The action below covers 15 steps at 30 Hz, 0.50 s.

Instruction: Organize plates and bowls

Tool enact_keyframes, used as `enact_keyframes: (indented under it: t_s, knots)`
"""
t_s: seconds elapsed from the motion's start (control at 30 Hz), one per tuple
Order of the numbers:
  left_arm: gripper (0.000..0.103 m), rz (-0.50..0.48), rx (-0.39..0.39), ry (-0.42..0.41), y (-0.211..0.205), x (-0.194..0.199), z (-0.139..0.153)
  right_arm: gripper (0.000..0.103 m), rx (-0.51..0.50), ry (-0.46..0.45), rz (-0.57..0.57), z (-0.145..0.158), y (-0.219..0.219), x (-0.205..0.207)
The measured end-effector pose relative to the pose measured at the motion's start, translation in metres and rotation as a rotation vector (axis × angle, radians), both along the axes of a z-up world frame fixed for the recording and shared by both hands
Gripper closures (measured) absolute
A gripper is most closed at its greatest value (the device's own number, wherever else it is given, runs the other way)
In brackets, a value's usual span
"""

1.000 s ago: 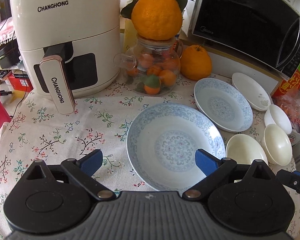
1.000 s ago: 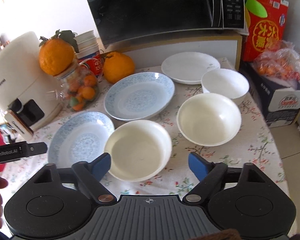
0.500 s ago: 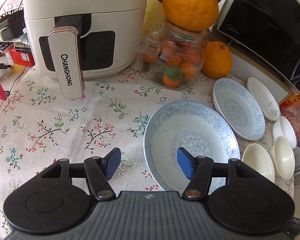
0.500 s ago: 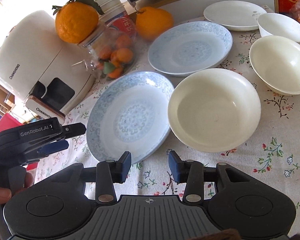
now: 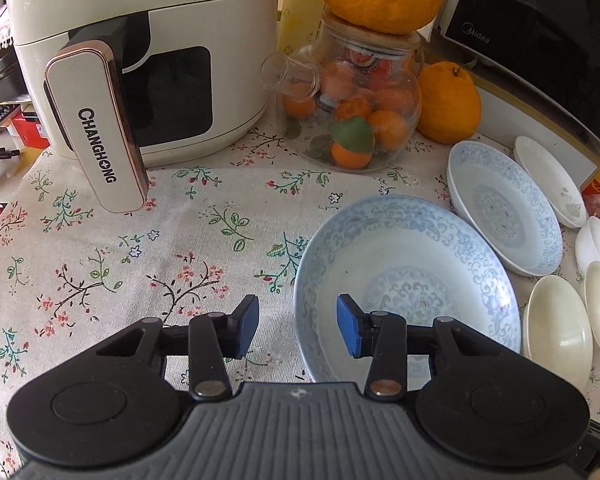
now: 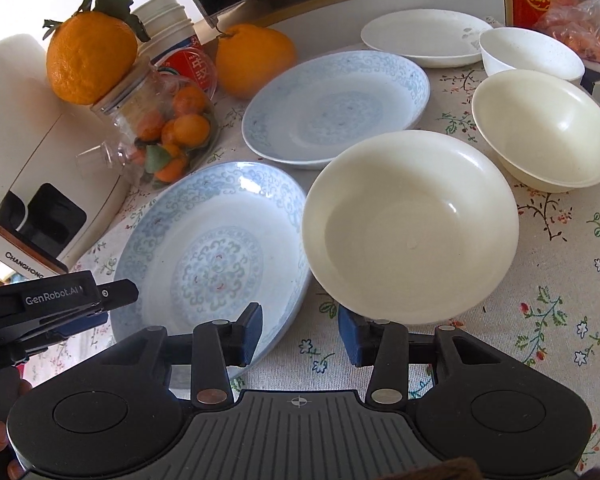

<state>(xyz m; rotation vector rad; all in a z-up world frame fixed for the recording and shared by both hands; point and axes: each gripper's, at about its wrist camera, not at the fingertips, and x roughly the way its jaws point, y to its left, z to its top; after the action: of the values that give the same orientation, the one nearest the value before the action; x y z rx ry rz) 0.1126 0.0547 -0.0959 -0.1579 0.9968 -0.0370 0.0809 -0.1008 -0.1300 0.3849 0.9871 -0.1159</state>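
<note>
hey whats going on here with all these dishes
A person holds a two-finger gripper in each hand over a floral tablecloth laid with plates and bowls. The left gripper is open, its fingers straddling the left rim of the nearer blue patterned plate. The right gripper is also open, near that plate's other edge and the big cream bowl. Nothing is gripped or stacked yet; a second blue plate, a white plate and two more bowls sit apart.

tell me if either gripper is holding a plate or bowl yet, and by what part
Nothing is held. The left gripper is open astride the near rim of the blue plate; the right gripper is open at its opposite edge.
</note>
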Motion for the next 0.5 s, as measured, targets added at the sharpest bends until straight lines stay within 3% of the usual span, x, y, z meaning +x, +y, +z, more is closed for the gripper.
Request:
enact_keyframes:
  t_s: [0.5]
  knots:
    - [0.073, -0.026, 0.048, -0.023, -0.005, 0.011, -0.011, 0.062, -0.111, -0.027, -0.026, -0.002, 0.007, 0.009]
